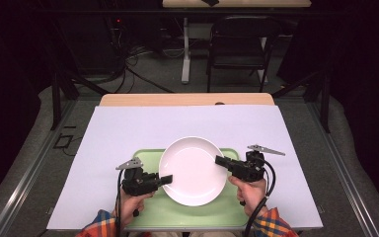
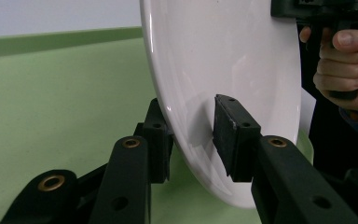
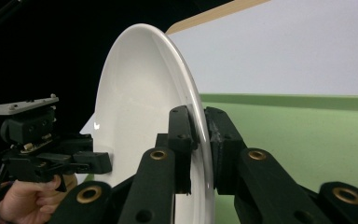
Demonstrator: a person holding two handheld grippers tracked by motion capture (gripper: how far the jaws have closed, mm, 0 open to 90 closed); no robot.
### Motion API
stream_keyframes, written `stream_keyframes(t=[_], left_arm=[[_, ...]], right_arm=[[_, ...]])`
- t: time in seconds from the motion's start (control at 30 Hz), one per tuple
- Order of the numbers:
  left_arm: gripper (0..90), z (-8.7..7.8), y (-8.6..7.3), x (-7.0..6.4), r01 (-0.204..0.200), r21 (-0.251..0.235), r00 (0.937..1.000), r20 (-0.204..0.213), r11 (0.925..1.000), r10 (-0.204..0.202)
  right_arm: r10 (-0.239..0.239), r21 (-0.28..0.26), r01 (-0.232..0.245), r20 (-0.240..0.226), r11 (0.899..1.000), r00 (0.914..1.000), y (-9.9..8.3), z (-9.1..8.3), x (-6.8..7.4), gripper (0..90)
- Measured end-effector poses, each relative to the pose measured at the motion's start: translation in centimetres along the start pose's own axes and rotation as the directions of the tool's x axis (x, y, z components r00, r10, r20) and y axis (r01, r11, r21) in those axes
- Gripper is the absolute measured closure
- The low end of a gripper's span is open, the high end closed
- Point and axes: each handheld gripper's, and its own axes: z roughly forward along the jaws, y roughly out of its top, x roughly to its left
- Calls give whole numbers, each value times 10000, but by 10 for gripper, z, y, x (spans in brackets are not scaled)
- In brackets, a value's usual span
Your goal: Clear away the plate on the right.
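So the white plate (image 1: 192, 170) sits mid-tray (image 1: 145, 154); left gripper (image 1: 167, 179) straddles its left rim, not quite clamped, right gripper (image 1: 219, 160) pinches its right rim, both hands low, pointing inward.

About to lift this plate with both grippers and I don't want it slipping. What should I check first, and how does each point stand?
1. Right gripper shut on the rim of the round white ceramic plate: ok.
2. Left gripper shut on the rim: not ok, a gap shows at one pad.
3. Grippers on opposite sides of the plate: ok.
4. Plate over the light green plastic tray: ok.
5. Plate empty: ok.
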Motion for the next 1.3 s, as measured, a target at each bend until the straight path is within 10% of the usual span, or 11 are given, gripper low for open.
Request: stream_keyframes(t=[0.9, 1.3], left_arm=[[789, -28, 8, 1, -206, -429, 9997, -142, 9989, 200], [796, -32, 3, 2, -101, 443, 9995, -286, 9990, 114]], right_arm=[[-1311, 1147, 1268, 308, 9853, 9909, -15, 16, 12, 715], [-1424, 2218, 1365, 108, 9655, 9897, -28, 22, 11, 713]])
